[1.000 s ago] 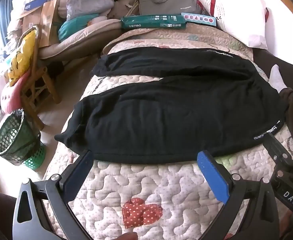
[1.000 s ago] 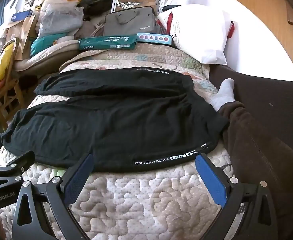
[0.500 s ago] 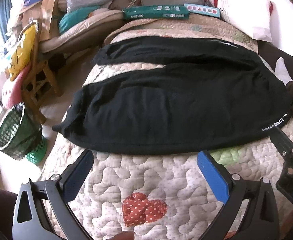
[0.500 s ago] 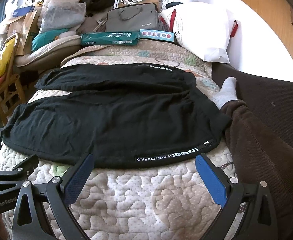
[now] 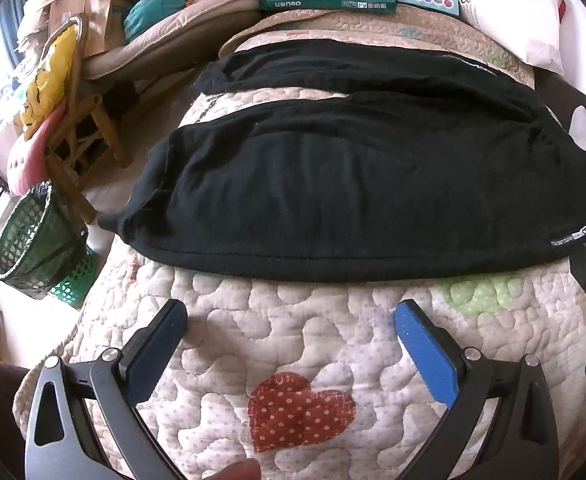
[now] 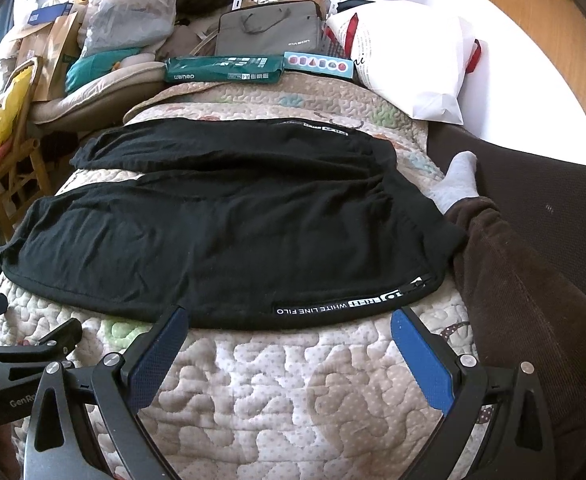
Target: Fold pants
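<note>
Black pants lie flat mid-frame on the bed quilt, legs apart. Left tool and right tool both spread, empty. Best pinch near seam edge, probably both layers, lift evenly.

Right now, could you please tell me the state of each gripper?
Left gripper: open, holding nothing, over the quilt.
Right gripper: open, holding nothing, at the near edge of the black pants.
</note>
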Demonstrator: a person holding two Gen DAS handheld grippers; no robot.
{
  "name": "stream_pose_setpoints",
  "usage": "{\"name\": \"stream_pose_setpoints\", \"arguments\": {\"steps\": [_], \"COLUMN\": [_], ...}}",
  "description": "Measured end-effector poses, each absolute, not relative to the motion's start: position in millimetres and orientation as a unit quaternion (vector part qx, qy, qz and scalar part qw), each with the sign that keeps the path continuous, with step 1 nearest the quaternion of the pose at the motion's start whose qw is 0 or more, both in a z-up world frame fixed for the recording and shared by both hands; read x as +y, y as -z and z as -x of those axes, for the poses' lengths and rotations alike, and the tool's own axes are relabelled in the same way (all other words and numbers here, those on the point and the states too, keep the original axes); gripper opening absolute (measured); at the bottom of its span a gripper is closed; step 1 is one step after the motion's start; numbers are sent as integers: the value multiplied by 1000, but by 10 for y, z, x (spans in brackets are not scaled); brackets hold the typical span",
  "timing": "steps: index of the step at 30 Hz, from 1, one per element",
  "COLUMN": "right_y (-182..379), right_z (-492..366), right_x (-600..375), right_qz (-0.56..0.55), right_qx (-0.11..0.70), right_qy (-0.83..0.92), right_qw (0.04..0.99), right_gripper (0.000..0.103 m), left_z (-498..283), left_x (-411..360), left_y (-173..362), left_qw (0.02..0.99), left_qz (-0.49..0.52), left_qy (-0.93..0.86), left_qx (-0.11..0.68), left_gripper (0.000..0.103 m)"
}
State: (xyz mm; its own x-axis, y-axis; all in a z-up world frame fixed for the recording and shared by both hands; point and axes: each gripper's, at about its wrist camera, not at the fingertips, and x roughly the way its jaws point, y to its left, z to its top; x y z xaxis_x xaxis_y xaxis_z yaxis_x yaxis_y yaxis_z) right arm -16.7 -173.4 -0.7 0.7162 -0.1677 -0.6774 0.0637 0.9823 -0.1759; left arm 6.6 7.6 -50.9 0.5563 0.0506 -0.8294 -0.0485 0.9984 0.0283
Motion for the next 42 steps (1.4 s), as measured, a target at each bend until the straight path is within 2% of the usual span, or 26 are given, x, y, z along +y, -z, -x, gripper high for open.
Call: {"name": "stream_pose_setpoints", "arguments": {"steps": [23,27,32,42], "right_y": [35,-16,-388,-1671], "right_z": [159,170,361,652], "right_x": [-1751,-1772,-1813,-1657], "right_qz": [61,55,67,126], "right_qx": [379,373,299,160], "right_qy": [57,57,81,73], "right_qw": [922,924,948,976], "right_gripper": [103,103,103,103], "left_z": [12,77,200,350], "left_x": [136,77,-20,227], "left_y": [442,248,-63,-680], "left_qw": [878,896,923,953], "left_qz": [13,4,-28,-45], "left_qy": [2,8,12,-10], "left_qx": [478,444,383,300], "left_gripper": [103,103,103,103]}}
